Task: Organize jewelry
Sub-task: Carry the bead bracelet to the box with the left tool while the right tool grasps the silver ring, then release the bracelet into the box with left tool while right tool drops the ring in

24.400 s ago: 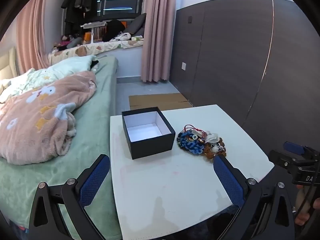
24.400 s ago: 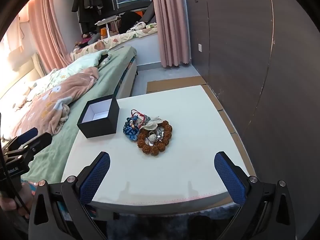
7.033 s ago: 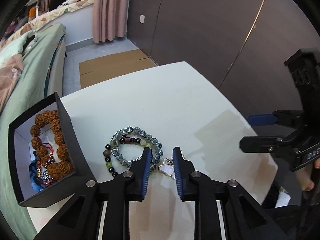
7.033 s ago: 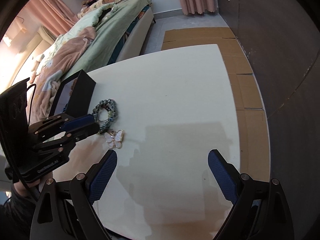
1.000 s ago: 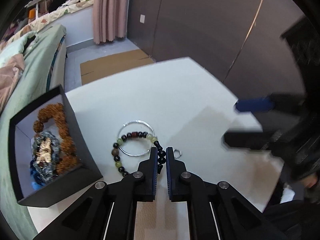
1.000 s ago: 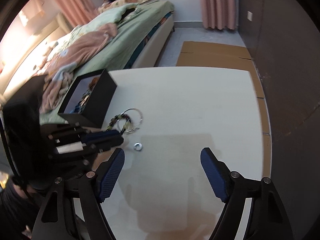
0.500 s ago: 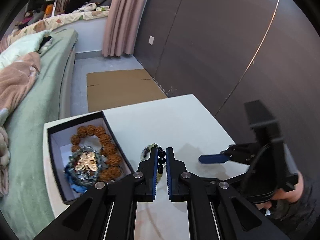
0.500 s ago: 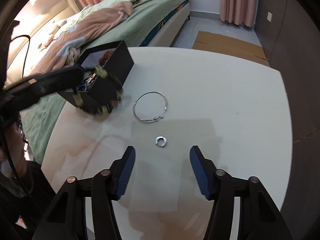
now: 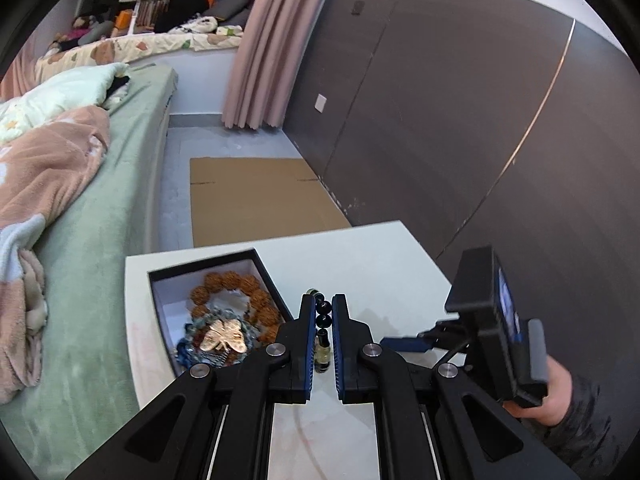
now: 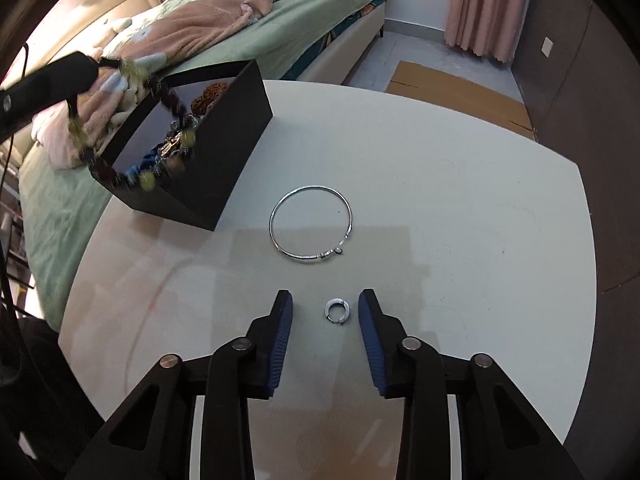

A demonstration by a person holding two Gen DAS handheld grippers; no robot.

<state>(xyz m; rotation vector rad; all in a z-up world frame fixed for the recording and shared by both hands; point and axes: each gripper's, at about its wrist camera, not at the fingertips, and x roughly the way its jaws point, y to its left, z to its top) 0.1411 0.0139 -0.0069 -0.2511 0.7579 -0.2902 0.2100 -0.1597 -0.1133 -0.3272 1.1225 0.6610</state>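
Note:
My left gripper [image 9: 321, 312] is shut on a dark-and-green beaded bracelet [image 9: 322, 320] and holds it in the air beside the open black box [image 9: 208, 276]. The box holds a brown bead bracelet, a blue-grey one and a gold butterfly brooch [image 9: 224, 338]. In the right wrist view the bracelet [image 10: 140, 128] hangs blurred over the box [image 10: 224, 152]. My right gripper [image 10: 325, 306] is open, low over the white table [image 10: 460, 240], with a small silver ring [image 10: 337, 311] between its fingers. A thin silver bangle [image 10: 311, 223] lies just beyond.
A bed with a green sheet and pink blanket [image 9: 52, 176] lies left of the table. A dark wall panel [image 9: 460, 120] stands on the right. Flat cardboard [image 9: 256, 196] lies on the floor beyond the table.
My left gripper has lifted the beaded bracelet further and carried it over the box. My right gripper has come down and narrowed around the small silver ring.

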